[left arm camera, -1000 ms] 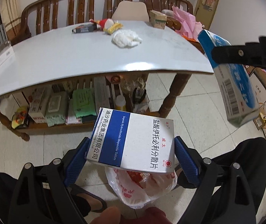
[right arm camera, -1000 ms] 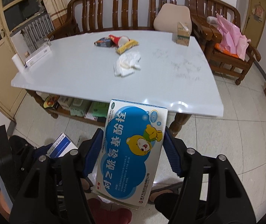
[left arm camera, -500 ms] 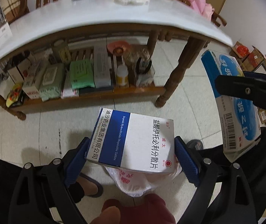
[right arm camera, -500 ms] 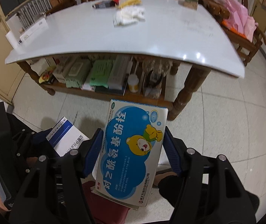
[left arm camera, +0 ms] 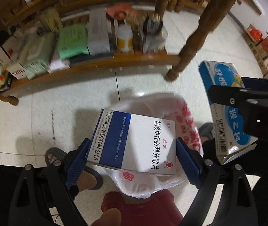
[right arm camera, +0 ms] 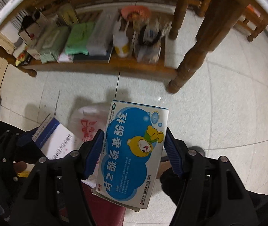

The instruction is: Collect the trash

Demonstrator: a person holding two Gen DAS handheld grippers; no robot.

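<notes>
Jaws: left gripper grips white box | right gripper grips blue box | both above bag mouth, bare floor beyond.

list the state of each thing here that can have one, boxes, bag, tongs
white and blue box: closed, clamped in the left tongs
blue bear box: closed, clamped in the right tongs
plastic bag: open, on the floor under both boxes
white bottle: upright on the shelf, capped
</notes>
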